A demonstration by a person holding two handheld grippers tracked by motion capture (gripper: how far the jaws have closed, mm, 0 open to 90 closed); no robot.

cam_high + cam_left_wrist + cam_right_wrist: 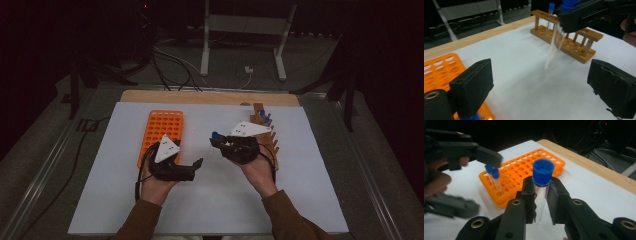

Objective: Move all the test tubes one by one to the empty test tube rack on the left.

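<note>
A: While the right gripper (pixel 540 195) hangs over the white sheet, what sits between its jaws?

B: A clear plastic test tube with a blue cap (pixel 541 185), clamped just under the cap, its body hanging below the jaws.

A: And the left gripper (pixel 541 82)?

B: Jaws wide apart, nothing between them. The orange plastic tube rack (pixel 524 172) lies beside it, two blue-capped tubes (pixel 495 180) standing inside; the wooden peg rack (pixel 566 40) stands beyond the tube.

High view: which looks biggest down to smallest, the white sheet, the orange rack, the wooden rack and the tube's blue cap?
1. White sheet, by far the largest.
2. Orange rack and wooden rack: too close to rank, since hands and grippers cover part of each.
3. Blue cap of the tube in the right gripper, the smallest.
</note>
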